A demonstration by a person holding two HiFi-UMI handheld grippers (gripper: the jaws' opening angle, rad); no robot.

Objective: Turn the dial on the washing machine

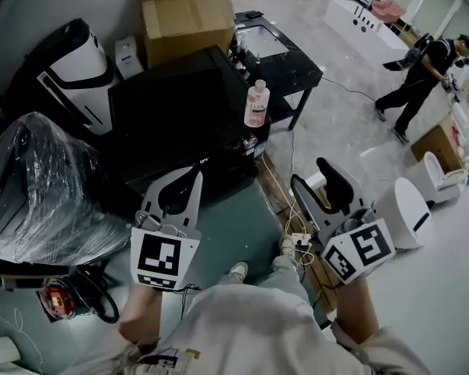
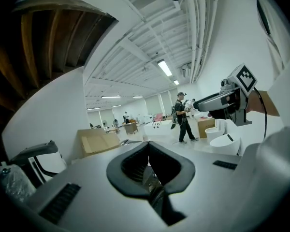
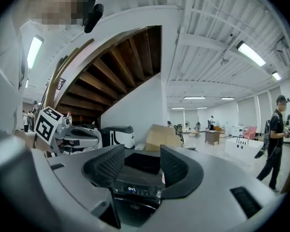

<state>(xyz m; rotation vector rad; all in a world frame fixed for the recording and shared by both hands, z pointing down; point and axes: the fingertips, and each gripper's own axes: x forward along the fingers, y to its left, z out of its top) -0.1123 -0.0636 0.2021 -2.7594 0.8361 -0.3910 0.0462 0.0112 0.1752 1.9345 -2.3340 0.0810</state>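
The black washing machine (image 1: 180,116) stands in front of me, with its control panel (image 1: 246,145) along the front edge. In the right gripper view the panel's lit display (image 3: 131,189) shows low between the jaws, with a small round knob (image 3: 158,193) at its right end. My right gripper (image 1: 311,176) is open and empty, off the machine's front right corner. My left gripper (image 1: 197,174) hovers over the machine's front edge. Its jaws are shut tip to tip on nothing (image 2: 148,148). Each gripper shows in the other's view: right gripper (image 2: 227,100), left gripper (image 3: 79,137).
A pink bottle (image 1: 256,104) stands on the machine's right rear corner. Cardboard boxes (image 1: 184,18) and a black table (image 1: 285,53) are behind it, and a plastic-wrapped bundle (image 1: 39,186) is at left. White toilets (image 1: 410,209) and a power strip with cables (image 1: 301,241) lie at right. A person (image 1: 422,76) stands far right.
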